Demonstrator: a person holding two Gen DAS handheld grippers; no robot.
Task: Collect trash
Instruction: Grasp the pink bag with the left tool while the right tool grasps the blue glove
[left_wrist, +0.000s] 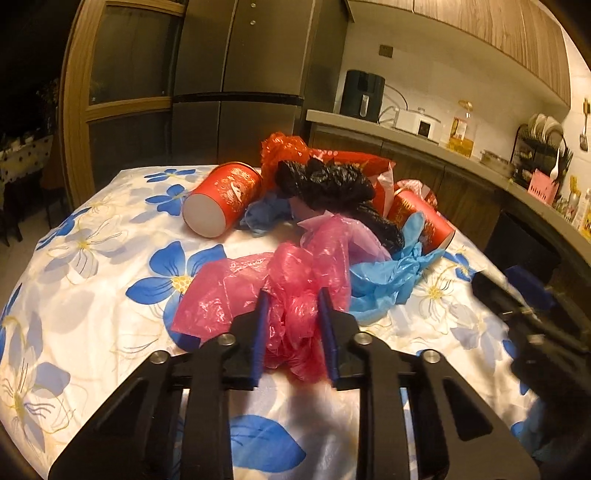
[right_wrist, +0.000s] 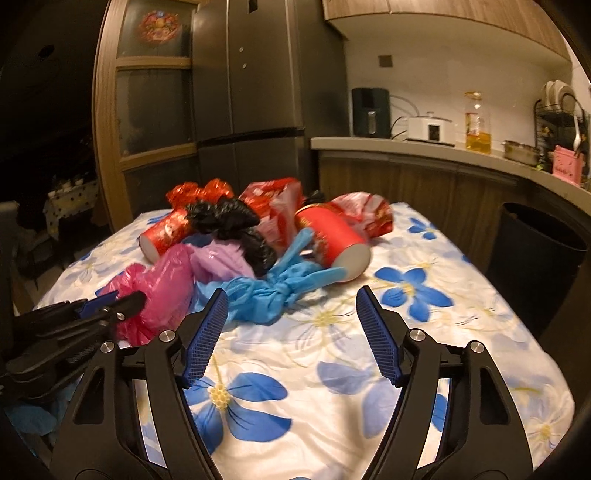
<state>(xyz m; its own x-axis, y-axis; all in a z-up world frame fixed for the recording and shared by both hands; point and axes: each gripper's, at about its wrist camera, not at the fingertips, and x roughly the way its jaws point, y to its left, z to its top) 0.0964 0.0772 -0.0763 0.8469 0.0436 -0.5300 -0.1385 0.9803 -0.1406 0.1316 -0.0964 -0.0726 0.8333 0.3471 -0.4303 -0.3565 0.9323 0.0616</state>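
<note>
Two crinkled pink plastic bags (left_wrist: 291, 295)

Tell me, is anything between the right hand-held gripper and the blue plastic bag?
Nothing visible. The right hand-held gripper is open over bare flowered tablecloth, and the blue plastic bag lies just ahead, slightly toward its left finger. The pink bag sits off to the left.

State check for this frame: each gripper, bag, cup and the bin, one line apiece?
left gripper: shut on pink bag
pink bag: crumpled, pinched
right gripper: open, empty
blue bag: knotted, lying loose
black bag: crumpled on pile
red cups: tipped on sides
trash bin: open, beside table
</note>
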